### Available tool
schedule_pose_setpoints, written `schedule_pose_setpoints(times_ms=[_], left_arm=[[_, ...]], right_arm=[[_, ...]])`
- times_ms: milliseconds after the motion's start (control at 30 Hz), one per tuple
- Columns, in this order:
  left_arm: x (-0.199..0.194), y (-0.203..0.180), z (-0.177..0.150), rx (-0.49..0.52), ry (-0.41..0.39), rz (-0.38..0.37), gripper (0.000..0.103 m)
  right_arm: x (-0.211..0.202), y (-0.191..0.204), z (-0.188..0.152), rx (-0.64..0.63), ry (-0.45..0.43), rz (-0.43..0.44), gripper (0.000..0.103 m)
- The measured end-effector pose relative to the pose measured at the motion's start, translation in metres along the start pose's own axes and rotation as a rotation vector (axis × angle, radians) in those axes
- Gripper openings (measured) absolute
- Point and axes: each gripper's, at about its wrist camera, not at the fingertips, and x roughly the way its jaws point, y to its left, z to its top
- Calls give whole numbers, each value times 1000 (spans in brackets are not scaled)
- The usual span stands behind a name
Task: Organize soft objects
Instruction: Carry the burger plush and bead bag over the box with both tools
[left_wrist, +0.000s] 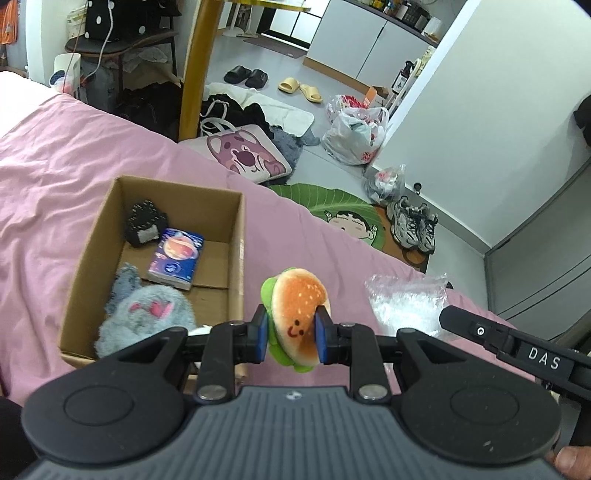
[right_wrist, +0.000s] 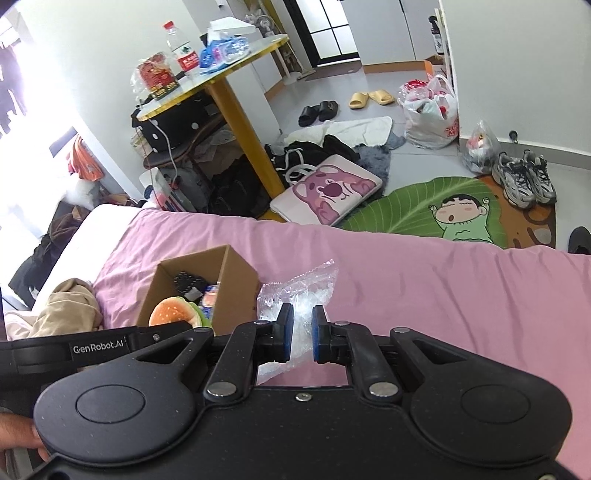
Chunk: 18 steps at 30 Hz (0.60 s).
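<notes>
- The left gripper (left_wrist: 290, 334), at the frame's lower centre, is clamped on a plush burger (left_wrist: 297, 317), held just right of the cardboard box (left_wrist: 236, 236).
- In the box lie a grey plush (left_wrist: 146, 323), a tissue pack (left_wrist: 175, 256) and a black item (left_wrist: 144, 221).
- The right gripper (right_wrist: 300, 334) has its fingers slightly apart, over a clear plastic bag (right_wrist: 299, 286) on the pink sheet (right_wrist: 443, 280); whether they touch the bag I cannot tell.

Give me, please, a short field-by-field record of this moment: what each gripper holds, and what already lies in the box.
left gripper: shut on burger plush, beside the box
right gripper: open, over clear plastic bag
cardboard box: open, on pink bedsheet
box contents: grey plush, tissue pack, black knitted item
</notes>
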Motion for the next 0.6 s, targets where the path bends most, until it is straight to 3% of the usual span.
schedule_pose_setpoints(times_ms=[600], left_arm=[[-29,59,28,-45,-53,9,24]], right_arm=[[10,62,7,-60,-10,26,10]])
